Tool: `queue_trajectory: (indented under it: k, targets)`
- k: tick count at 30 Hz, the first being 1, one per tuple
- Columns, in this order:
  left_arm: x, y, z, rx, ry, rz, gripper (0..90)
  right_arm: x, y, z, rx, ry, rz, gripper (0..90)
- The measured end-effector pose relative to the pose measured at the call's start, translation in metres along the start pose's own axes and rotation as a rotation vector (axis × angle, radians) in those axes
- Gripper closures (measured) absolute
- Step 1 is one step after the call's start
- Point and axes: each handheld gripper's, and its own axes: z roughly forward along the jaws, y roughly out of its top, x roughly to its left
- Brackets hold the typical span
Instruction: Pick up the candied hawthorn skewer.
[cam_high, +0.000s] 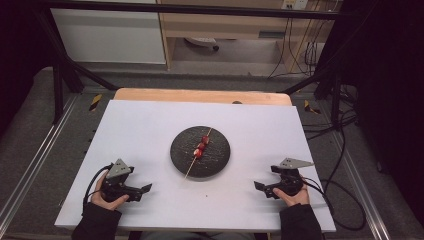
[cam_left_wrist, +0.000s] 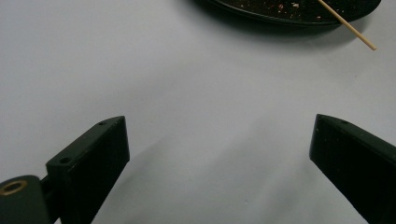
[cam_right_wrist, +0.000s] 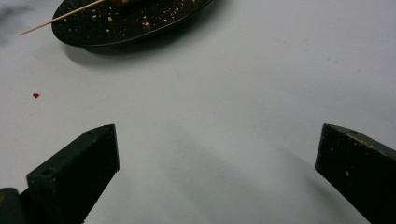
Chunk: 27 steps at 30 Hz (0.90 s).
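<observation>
A black round plate (cam_high: 219, 159) sits mid-table, with a wooden skewer (cam_high: 192, 167) lying across it that carries three red pieces (cam_high: 201, 146). The skewer's bare end pokes over the plate's near rim. My left gripper (cam_high: 146, 188) rests on the white sheet at the near left, open and with nothing between its jaws. At the near right my right gripper (cam_high: 257, 185) also stands open and empty. The left gripper view has the plate's edge (cam_left_wrist: 261, 15) and the skewer tip (cam_left_wrist: 355, 33) ahead. From the right gripper view I see the plate (cam_right_wrist: 116, 28) and the skewer (cam_right_wrist: 56, 18).
A white sheet (cam_high: 145, 125) covers the table, whose wooden edge (cam_high: 200, 96) shows at the far side. A tiny red crumb (cam_right_wrist: 36, 95) lies on the sheet near the plate. Black frame bars and cables stand around the table.
</observation>
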Motion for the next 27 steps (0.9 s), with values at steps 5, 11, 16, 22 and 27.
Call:
queue_trajectory:
  k: [5,11,16,22,27]
  targets:
    - [-0.001,0.001,0.000,-0.002,0.004,0.000,4.4,0.001,0.000,-0.001,-0.003,-0.002,0.000,0.7]
    - [-0.006,0.005,0.001,0.000,0.003,0.010,4.5,0.001,0.000,-0.002,-0.010,-0.008,-0.003,0.7]
    - [-0.009,0.010,0.002,-0.005,0.008,0.007,4.5,0.001,0.001,-0.002,-0.014,-0.009,-0.001,0.7]
    - [-0.017,0.018,0.006,-0.005,0.004,0.017,4.6,0.001,0.002,-0.002,-0.010,-0.010,-0.009,0.7]
    - [-0.023,0.028,0.009,-0.005,0.009,0.017,5.8,0.001,0.002,-0.001,-0.005,-0.014,-0.008,0.7]
